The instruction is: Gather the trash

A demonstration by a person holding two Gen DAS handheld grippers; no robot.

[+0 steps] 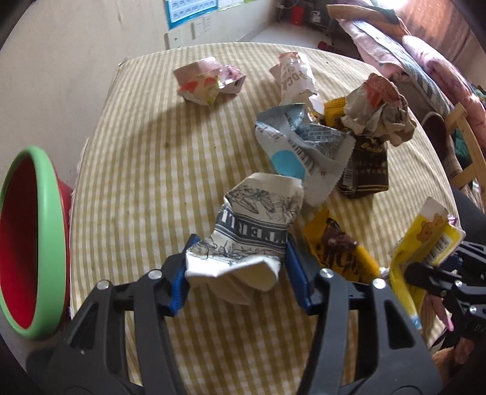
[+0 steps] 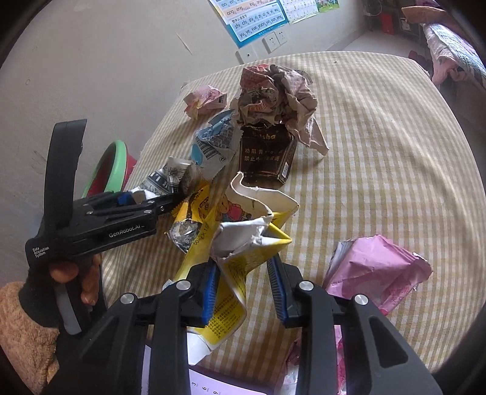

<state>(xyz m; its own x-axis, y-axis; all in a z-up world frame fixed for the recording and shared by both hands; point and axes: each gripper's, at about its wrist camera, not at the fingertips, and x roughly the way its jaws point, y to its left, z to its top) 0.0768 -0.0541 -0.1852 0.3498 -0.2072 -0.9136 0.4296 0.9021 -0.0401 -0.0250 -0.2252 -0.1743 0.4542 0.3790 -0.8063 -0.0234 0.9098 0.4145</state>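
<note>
In the left wrist view, a crumpled white carton with dark blue print (image 1: 243,240) is seen clamped between the blue pads of the left gripper (image 1: 238,273), its upper part tilted away over the yellow-and-white checked tablecloth (image 1: 145,170). A bin with a green rim and red inside (image 1: 45,243) is shown at the left edge, beside the table. Only in this view is a torn white wrapper (image 1: 293,76) seen standing at the far side, near a flattened pink-and-white carton (image 1: 206,80). A blue-and-white pouch (image 1: 300,145), a dark brown packet (image 1: 364,170) topped by crumpled brown paper (image 1: 379,112), and a yellow wrapper (image 1: 337,249) are clustered to the right.

In the right wrist view, a torn yellow drink carton (image 2: 240,258) is seen pinched by the right gripper (image 2: 246,288), whose jaws are drawn narrow on it. The left gripper is seen from the side, held by a hand (image 2: 76,279) in a fuzzy brown sleeve. A pink plastic wrapper (image 2: 376,267), shown only here, lies on the cloth to the right.

A plain beige wall with wall sockets (image 2: 275,39) and a blue pinyin chart (image 2: 252,18) is seen behind the table; bedding is piled at the far right.
</note>
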